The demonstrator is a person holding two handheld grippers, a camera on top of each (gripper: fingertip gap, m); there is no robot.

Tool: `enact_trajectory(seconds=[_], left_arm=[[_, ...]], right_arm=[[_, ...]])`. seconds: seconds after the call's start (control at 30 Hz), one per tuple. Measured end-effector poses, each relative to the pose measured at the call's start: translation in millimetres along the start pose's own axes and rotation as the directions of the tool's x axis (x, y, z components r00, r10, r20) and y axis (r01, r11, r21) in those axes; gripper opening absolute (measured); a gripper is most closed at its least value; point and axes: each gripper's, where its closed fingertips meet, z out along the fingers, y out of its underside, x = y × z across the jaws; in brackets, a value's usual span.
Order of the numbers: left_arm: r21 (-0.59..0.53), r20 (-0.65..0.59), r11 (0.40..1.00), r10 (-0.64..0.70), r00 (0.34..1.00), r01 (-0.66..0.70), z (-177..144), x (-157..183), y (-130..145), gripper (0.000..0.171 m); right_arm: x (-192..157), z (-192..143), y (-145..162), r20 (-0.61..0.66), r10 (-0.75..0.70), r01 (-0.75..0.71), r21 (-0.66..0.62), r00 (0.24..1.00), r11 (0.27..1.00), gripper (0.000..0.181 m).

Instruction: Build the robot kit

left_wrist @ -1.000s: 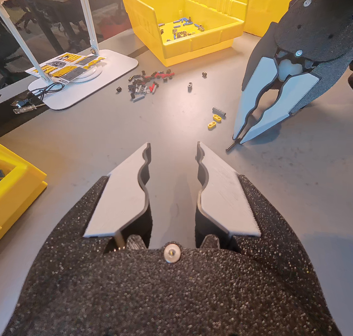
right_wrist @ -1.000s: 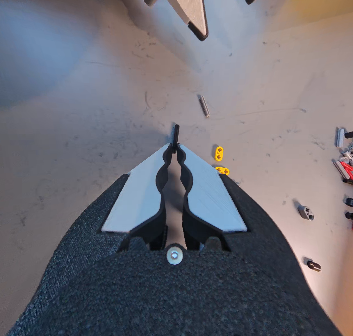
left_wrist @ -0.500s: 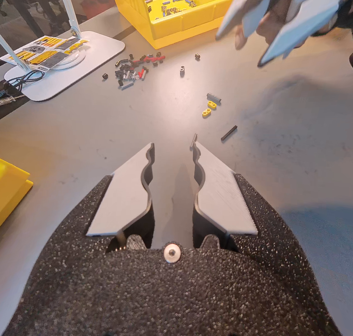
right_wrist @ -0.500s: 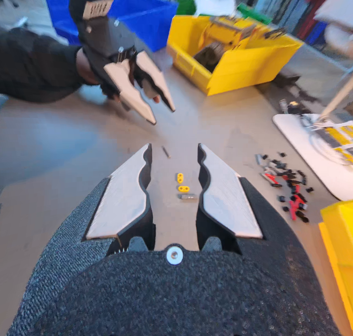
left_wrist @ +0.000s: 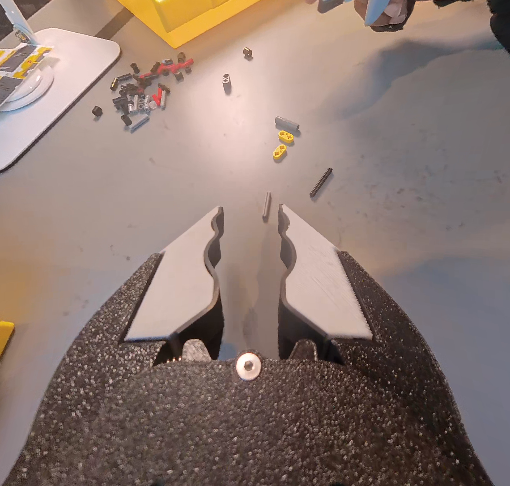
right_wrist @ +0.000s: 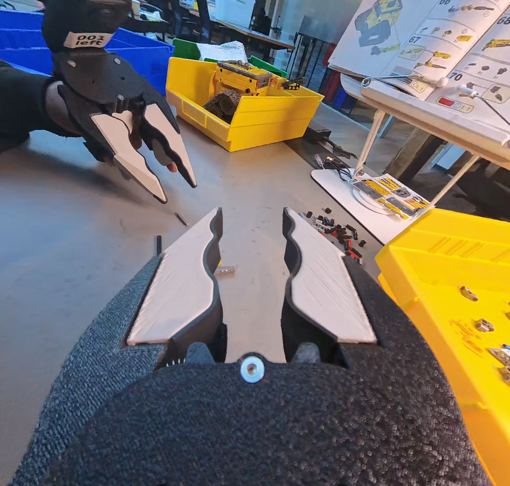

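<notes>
My left gripper [left_wrist: 251,210] is open and empty, low over the grey table [left_wrist: 138,196]. A short grey axle [left_wrist: 266,209] lies just ahead of its tips, close to the right finger. A black axle [left_wrist: 321,182] lies on the table to the right of it. Two small yellow beams [left_wrist: 283,143] and a dark grey connector [left_wrist: 287,123] lie farther ahead. My right gripper [right_wrist: 252,212] is open and empty, raised above the table, with a grey connector [right_wrist: 225,270] on the table between its fingers. In the right wrist view the left gripper [right_wrist: 178,192] points down at the grey axle [right_wrist: 182,219].
A pile of small black, grey and red parts [left_wrist: 143,89] lies near a white stand base [left_wrist: 55,81]. A yellow bin [left_wrist: 193,3] of parts stands behind. Another yellow bin [right_wrist: 242,108] holds a yellow tracked model. An open instruction booklet [right_wrist: 441,45] rests on the stand. A blue bin [right_wrist: 22,45] is at the back. Left tips to right tips: about 15 centimeters. To reach the black axle [left_wrist: 321,182] in a straight line is about 5 centimeters for my left fingers, about 11 centimeters for my right.
My right gripper let go of the black axle, opened, and lifted up and away. My left gripper moved forward to the grey axle.
</notes>
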Motion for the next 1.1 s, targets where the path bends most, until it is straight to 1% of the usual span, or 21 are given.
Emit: enact_trajectory(seconds=[0.07,0.27,0.53,0.63,0.73,0.77,1.1], left_arm=[[-0.016,-0.016,1.000,-0.007,1.000,0.007,1.6,3.5,5.2,0.036],[-0.106,-0.014,0.993,0.047,0.999,-0.049,6.4,9.7,21.0,0.027],[-0.115,-0.046,0.993,0.016,0.999,-0.021,7.4,11.1,22.3,0.024],[-0.118,-0.073,0.993,-0.010,0.997,0.001,7.8,12.7,22.4,0.020],[-0.122,-0.056,0.991,-0.056,0.997,0.049,8.8,5.5,22.4,0.004],[-0.124,-0.053,0.991,-0.066,0.996,0.059,9.1,3.9,22.4,0.002],[-0.121,-0.088,0.992,-0.029,0.996,0.018,9.7,2.0,22.2,0.000]], right_arm=[[0.7,0.9,2.8,-0.005,-0.006,0.006,-0.005,1.000,1.000,0.042],[1.1,5.2,11.5,0.018,0.053,-0.052,-0.017,0.998,0.998,0.041],[-2.3,7.7,16.5,0.026,0.035,-0.034,-0.048,0.999,0.998,0.040],[-3.4,8.9,18.0,0.030,0.029,-0.027,-0.058,0.999,0.998,0.039],[-4.2,9.9,19.2,0.030,0.022,-0.020,-0.067,0.999,0.998,0.039],[-4.3,10.3,19.4,0.029,0.020,-0.018,-0.070,0.999,0.997,0.038],[-4.8,10.8,19.6,0.022,0.002,-0.001,-0.074,1.000,0.997,0.038]])
